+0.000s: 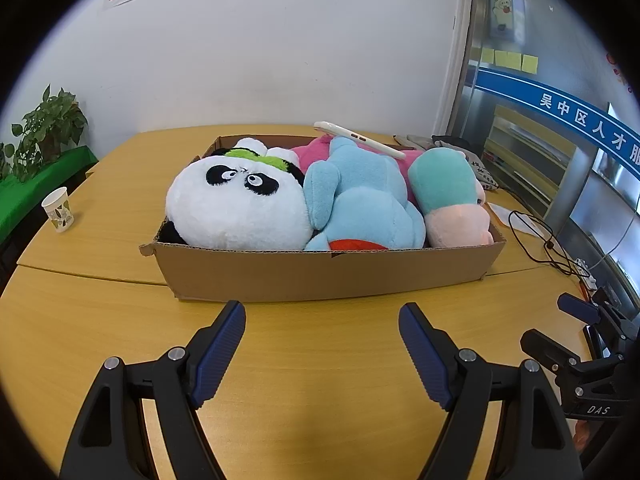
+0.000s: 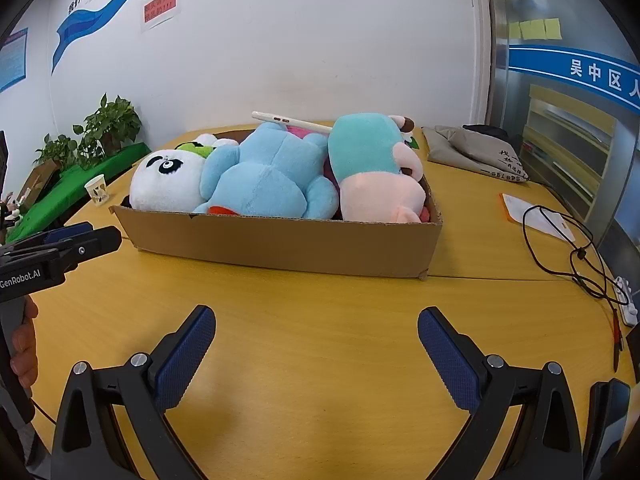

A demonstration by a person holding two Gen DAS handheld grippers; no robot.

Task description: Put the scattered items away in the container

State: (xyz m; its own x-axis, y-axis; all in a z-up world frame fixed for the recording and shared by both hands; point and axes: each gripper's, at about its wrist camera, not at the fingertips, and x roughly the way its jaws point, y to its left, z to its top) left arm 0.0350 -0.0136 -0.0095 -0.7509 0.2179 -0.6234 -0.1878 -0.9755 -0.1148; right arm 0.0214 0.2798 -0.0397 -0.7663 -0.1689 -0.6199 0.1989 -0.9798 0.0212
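Note:
A shallow cardboard box (image 1: 320,270) (image 2: 288,240) stands on the yellow table. In it lie a panda plush (image 1: 236,208) (image 2: 166,184), a light blue plush (image 1: 364,200) (image 2: 264,176), a teal and pink plush (image 1: 448,192) (image 2: 372,168) and a pink plush (image 1: 316,152) behind. A white phone (image 1: 360,139) (image 2: 292,121) rests on top of the plushes. My left gripper (image 1: 322,316) is open and empty over the table in front of the box. My right gripper (image 2: 316,320) is open and empty, also short of the box.
A paper cup (image 1: 59,210) (image 2: 97,189) stands left of the box. A grey cloth bag (image 2: 476,152), a white paper (image 2: 532,212), a black cable (image 2: 568,248) and a power strip (image 2: 626,296) lie to the right. Potted plants (image 2: 108,128) stand at the far left.

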